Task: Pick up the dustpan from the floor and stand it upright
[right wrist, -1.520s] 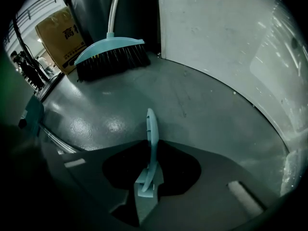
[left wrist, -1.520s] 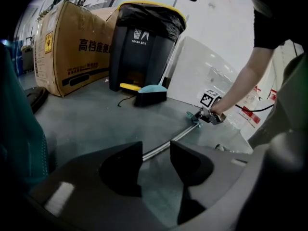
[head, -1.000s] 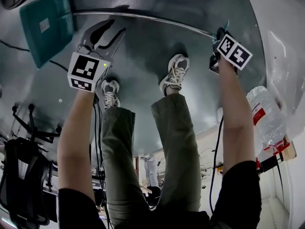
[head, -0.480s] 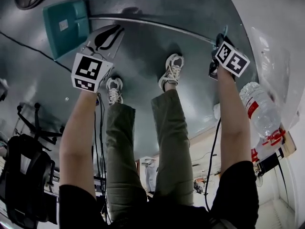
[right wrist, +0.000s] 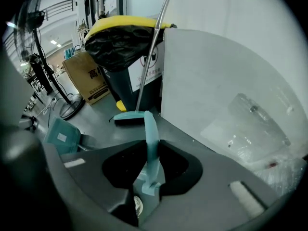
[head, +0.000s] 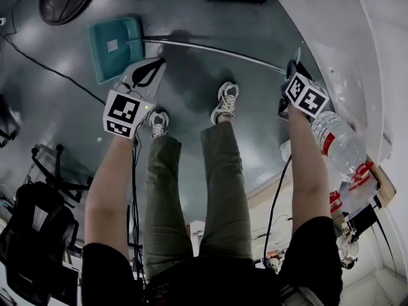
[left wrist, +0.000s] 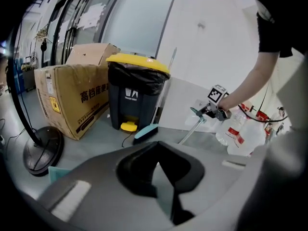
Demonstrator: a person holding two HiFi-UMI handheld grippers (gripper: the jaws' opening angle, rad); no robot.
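The teal dustpan [head: 115, 45] rests on the dark floor at upper left, and its long metal handle [head: 210, 48] runs right to my right gripper [head: 291, 69]. That gripper is shut on the handle's teal end grip [right wrist: 151, 150]; its jaws have just been opening slightly, with the grip still between them. The pan [right wrist: 62, 135] also shows low at the left in the right gripper view. My left gripper [head: 152, 67] hovers just short of the handle near the pan. Its jaws have just closed, and nothing is between them [left wrist: 162, 196].
A yellow-lidded black bin [left wrist: 136, 96], a cardboard box [left wrist: 72, 97] and a fan base [left wrist: 43, 150] stand ahead. A teal broom [right wrist: 129, 118] leans by the bin against a white panel [right wrist: 216, 95]. Water bottles [head: 338, 146] lie at right. The person's shoes [head: 224, 102] stand between the grippers.
Both grippers have risen, and the floor and dustpan look further off. The left jaws went from wide open to shut. The right gripper kept hold of the handle's end.
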